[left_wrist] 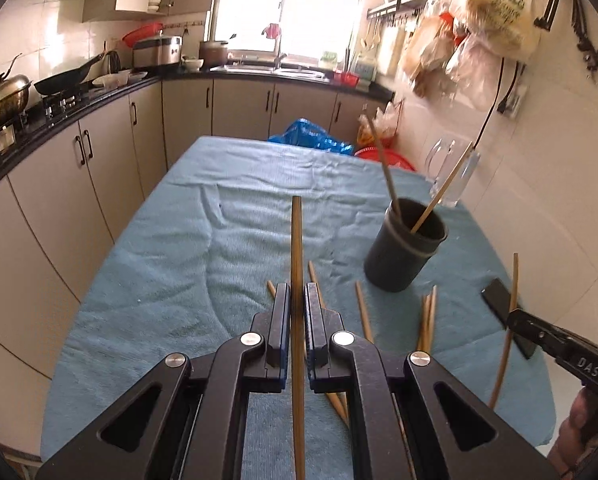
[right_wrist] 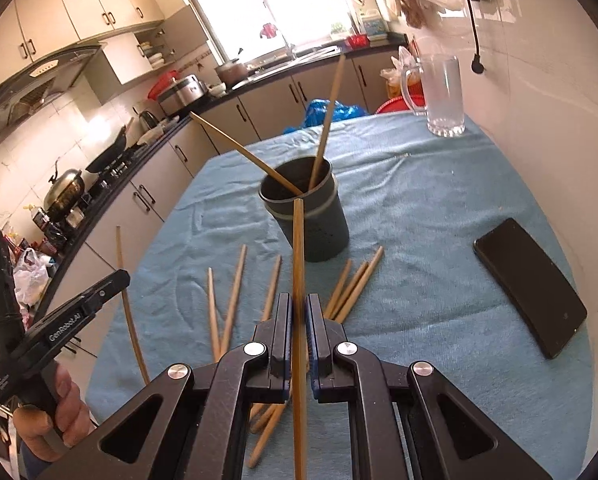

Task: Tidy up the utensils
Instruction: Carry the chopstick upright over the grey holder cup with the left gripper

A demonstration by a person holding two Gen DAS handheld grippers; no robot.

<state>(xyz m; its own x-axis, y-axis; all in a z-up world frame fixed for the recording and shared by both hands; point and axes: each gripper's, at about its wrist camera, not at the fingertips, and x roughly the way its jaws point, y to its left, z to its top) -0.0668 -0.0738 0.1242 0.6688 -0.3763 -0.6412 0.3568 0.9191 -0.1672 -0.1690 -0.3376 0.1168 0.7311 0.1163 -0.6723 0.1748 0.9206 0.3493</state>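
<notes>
Two chopsticks are up off the blue towel, one in each pair of tongs. The left tongs [left_wrist: 298, 300] are closed narrow on a chopstick [left_wrist: 296, 248] that runs straight between the pads and points toward twelve o'clock in the left wrist view. The right tongs [right_wrist: 298, 312] clamp another chopstick [right_wrist: 298, 264] the same way, its tip ending just in front of the dark cup [right_wrist: 307, 216]. In the left view the right tongs [left_wrist: 513, 318] show at four o'clock, gripping their chopstick [left_wrist: 509, 332] near its middle; in the right view the left tongs [right_wrist: 121, 278] appear at eight o'clock with their chopstick [right_wrist: 129, 312] crossing them.

The dark cup [left_wrist: 405, 248] stands upright on the towel-covered surface [left_wrist: 179, 260], at two o'clock from the left tongs. Two chopsticks lean in it: one [right_wrist: 329, 120] tilts toward one o'clock, the other [right_wrist: 243, 152] toward ten o'clock.

Loose chopsticks [right_wrist: 235, 296] lie scattered on the towel [right_wrist: 419, 220] on the near side of the cup, a few [right_wrist: 355, 284] fanned out just beside its base. A black phone [right_wrist: 531, 288] lies flat at three o'clock of the right view, well apart from the cup. A clear glass mug [right_wrist: 443, 96] stands near the far corner by the wall.
</notes>
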